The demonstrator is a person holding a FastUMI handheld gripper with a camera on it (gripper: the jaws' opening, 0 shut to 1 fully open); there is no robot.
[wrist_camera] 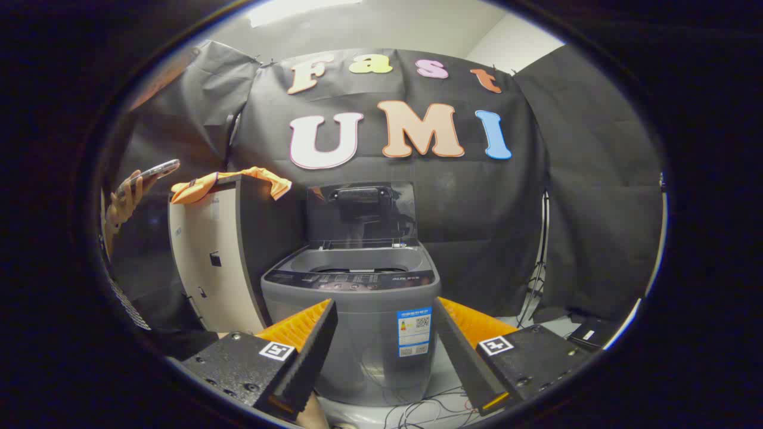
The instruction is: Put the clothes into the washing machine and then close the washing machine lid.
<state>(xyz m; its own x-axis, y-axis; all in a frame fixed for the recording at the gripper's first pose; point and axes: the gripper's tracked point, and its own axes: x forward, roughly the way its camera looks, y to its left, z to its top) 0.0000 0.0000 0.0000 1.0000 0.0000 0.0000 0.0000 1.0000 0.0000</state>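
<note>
Booth: washing machine [351, 310] beyond parted jaws.

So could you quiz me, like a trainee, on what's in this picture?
1. True or false: the grey top-loading washing machine has its dark lid raised.
2. Where is the orange cloth? A) in the drum B) draped on the tall cabinet C) on the floor
3. Fill in: the gripper is ___, holding nothing.

Key: 1 true; 2 B; 3 open.
</note>
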